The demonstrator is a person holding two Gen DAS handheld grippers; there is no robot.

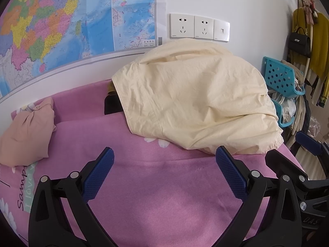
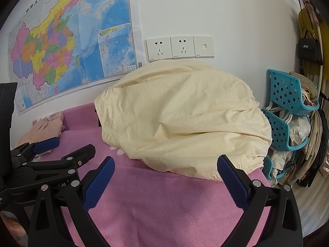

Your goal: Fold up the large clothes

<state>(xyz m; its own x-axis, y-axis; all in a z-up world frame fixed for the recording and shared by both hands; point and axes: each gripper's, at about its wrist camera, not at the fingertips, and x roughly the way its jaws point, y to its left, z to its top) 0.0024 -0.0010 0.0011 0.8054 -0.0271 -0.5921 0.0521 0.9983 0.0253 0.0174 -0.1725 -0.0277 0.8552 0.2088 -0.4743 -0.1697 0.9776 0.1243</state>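
Two black hand-held grippers with blue ribbed finger pads hover over a pink-purple bedsheet (image 1: 164,185), neither touching cloth. Far left on the sheet, near the wall, lies a crumpled peach-pink garment (image 1: 26,131), well apart from both tools. Above it hangs a large multicoloured wall map (image 1: 61,30). Left gripper (image 1: 164,160): jaws spread wide, nothing between them, bare sheet below. Right gripper (image 2: 165,169): jaws likewise wide apart and empty; it sits just beside the left one, each showing at the edge of the other's view. Ahead of both, centre to right, a large pale cream-yellow cotton garment (image 1: 195,94) is heaped in a rumpled mound on the sheet against the wall, its near hem just beyond the fingertips. Something dark (image 1: 112,105) pokes out under its left edge; cannot tell what. White wall sockets (image 1: 198,26) sit above the mound. Far right: stacked turquoise perforated plastic baskets (image 2: 287,111), a black handbag (image 2: 310,48) hanging above.
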